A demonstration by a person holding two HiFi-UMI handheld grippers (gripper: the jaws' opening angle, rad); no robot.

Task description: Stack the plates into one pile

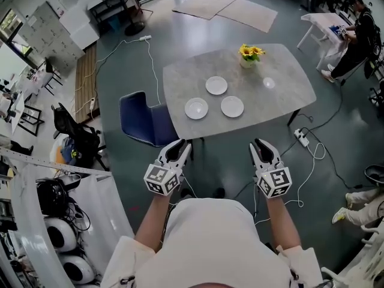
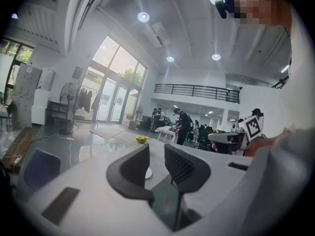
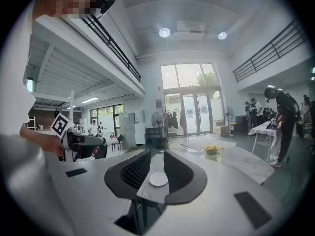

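The left gripper [image 1: 178, 149] and right gripper [image 1: 262, 147] both gape released and empty, well short of the grey stone-topped table [image 1: 282, 71]. Three small round white plates [image 1: 216, 85] lie apart on it, at twelve o'clock from the grippers. I judge that their thin rims could skid on the smooth top. The pot of yellow flowers [image 1: 251, 54], at one o'clock from the plates, risks a knock.

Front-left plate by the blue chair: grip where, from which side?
Pinch the front-left plate by its near rim, coming in low over the near edge of the table. It lies flat, so probably only the rim gives a bite; the open left tool faces that side.
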